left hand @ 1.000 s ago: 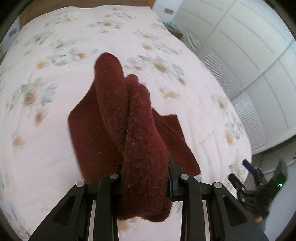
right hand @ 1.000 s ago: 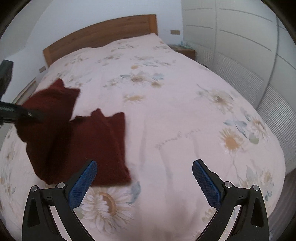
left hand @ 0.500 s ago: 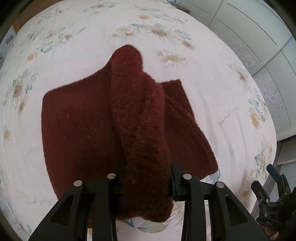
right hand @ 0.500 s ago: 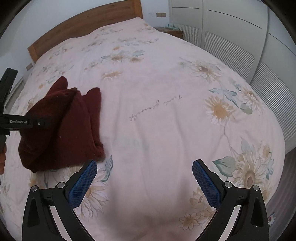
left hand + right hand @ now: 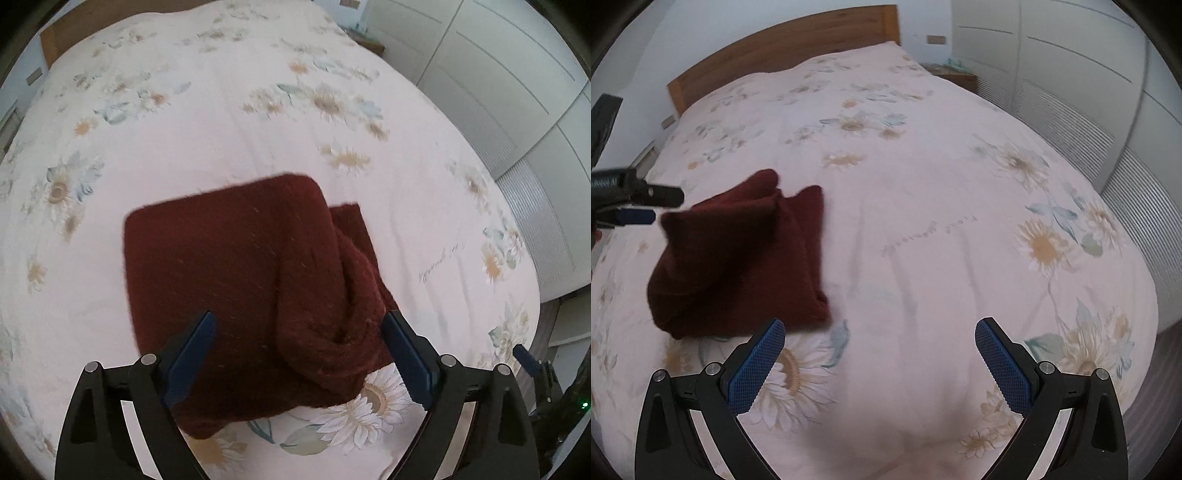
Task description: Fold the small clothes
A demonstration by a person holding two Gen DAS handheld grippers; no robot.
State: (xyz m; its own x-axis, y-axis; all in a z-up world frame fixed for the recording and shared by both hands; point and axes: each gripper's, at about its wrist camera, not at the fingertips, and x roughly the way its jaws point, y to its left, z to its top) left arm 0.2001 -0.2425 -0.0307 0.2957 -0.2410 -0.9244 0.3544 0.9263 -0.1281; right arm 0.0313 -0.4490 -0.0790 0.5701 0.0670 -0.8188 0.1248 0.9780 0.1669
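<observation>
A dark red knit garment point(image 5: 229, 258) lies folded on the flowered bed cover, with a thick rolled ridge along its right side. My left gripper point(image 5: 298, 321) hovers just above its near edge. Its jaws are opening, the blue pads point(image 5: 195, 347) stand wide apart, and the fabric lies loose between them, ungripped. In the right wrist view the garment point(image 5: 738, 258) sits at the left, with the left gripper point(image 5: 665, 206) at its far left corner. My right gripper point(image 5: 881, 328) is open over bare bed cover to the right of the garment, with nothing between its fingers.
The bed point(image 5: 923, 184) fills both views, with a wooden headboard point(image 5: 783, 40) at the far end. White wardrobe doors point(image 5: 1071, 74) run along the right side, and a small nightstand point(image 5: 955, 75) stands in the far corner. The bed's right edge drops to the floor point(image 5: 565, 325).
My left gripper came down with the pinched fold and then let it go; its jaws went from shut on the fabric to wide apart. The garment now rests flatter on the bed.
</observation>
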